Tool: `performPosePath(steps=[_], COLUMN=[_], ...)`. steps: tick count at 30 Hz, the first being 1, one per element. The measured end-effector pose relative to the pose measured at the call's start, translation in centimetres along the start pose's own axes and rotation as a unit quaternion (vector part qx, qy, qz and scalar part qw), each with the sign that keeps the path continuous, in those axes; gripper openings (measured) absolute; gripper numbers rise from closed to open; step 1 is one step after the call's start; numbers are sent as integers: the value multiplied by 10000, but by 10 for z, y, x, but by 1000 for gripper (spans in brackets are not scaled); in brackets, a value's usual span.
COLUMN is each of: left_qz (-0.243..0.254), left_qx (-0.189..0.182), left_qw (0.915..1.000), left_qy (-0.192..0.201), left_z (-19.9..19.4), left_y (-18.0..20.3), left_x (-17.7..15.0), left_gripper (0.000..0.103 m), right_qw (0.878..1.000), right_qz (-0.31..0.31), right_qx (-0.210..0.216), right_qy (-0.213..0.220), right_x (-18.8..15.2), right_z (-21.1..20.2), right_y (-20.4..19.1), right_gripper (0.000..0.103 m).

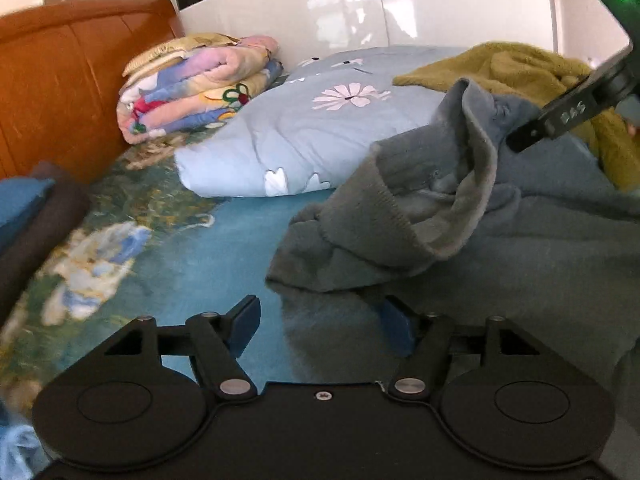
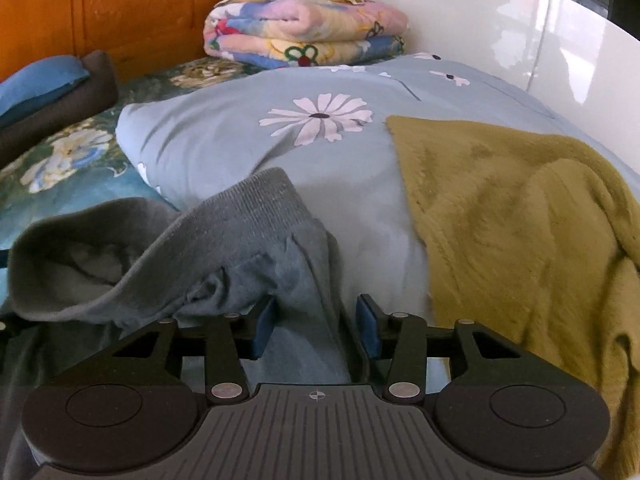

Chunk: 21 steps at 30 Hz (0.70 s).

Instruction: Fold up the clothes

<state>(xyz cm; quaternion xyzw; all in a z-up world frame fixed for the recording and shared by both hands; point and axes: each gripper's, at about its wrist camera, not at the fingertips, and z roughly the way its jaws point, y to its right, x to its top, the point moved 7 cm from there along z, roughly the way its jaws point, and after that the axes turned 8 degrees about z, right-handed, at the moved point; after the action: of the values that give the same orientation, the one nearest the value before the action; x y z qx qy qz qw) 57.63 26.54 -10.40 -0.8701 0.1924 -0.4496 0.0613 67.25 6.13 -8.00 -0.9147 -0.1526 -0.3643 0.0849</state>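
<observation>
A grey-blue sweater lies rumpled on the bed, filling the right half of the left wrist view. Its ribbed cuff or hem is lifted and folded over. My right gripper has a fold of the sweater between its blue pads and is shut on it. From the left wrist view that gripper comes in from the upper right, holding the cloth raised. My left gripper is open just above the sheet, its right pad at the sweater's near edge. A mustard knit garment lies to the right.
A pale blue daisy-print duvet is bunched behind the sweater. A folded colourful blanket sits against the orange headboard. Folded blue and brown clothes lie at far left. Floral sheet shows left of the sweater. A glossy white panel bounds the far side.
</observation>
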Motion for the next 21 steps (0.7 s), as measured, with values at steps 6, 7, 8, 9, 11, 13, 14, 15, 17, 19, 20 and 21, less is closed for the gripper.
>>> performPosePath(steps=[6, 7, 8, 9, 11, 13, 14, 15, 17, 19, 20, 21], left_qz=[-402, -501, -579, -606, -622, -702, -764, -811, -825, -821, -919, -1078], left_qx=[-209, -218, -211, -163, -22, 90, 131, 183, 338, 450, 468, 486], left_qw=[9989, 9984, 9980, 9980, 9980, 9975, 9969, 9963, 9954, 9942, 9926, 9903], left_qy=[-138, -154, -154, -117, -43, 73, 143, 211, 345, 530, 635, 730], left_z=[1, -1, -4, -10, -29, -57, -73, -89, -125, -163, -183, -203], left_y=[3, 3, 4, 6, 10, 12, 13, 13, 14, 16, 16, 16], left_x=[-1, 0, 2, 5, 11, 17, 21, 24, 27, 29, 29, 28], left_gripper=[7, 7, 5, 5, 5, 5, 5, 5, 5, 5, 5, 5], right_qw=[9999, 9999, 9999, 10000, 10000, 9996, 9993, 9989, 9978, 9962, 9953, 9942], right_qz=[-53, -62, -70, -64, -36, -28, -23, -20, -59, -92, -91, -98], right_qx=[2, 2, -7, -26, -65, -32, 15, 74, 180, 304, 381, 454], right_qy=[-94, -109, -105, -60, 65, 266, 363, 452, 642, 811, 891, 972], right_x=[3, 3, 4, 5, 9, 15, 18, 21, 25, 29, 30, 31], right_z=[9, 11, 9, 3, -13, -35, -46, -58, -87, -114, -128, -141], right_y=[-11, -13, -15, -17, -19, -23, -25, -27, -32, -38, -42, -46], right_gripper=[14, 10, 10, 9, 9, 8, 8, 8, 8, 8, 8, 8])
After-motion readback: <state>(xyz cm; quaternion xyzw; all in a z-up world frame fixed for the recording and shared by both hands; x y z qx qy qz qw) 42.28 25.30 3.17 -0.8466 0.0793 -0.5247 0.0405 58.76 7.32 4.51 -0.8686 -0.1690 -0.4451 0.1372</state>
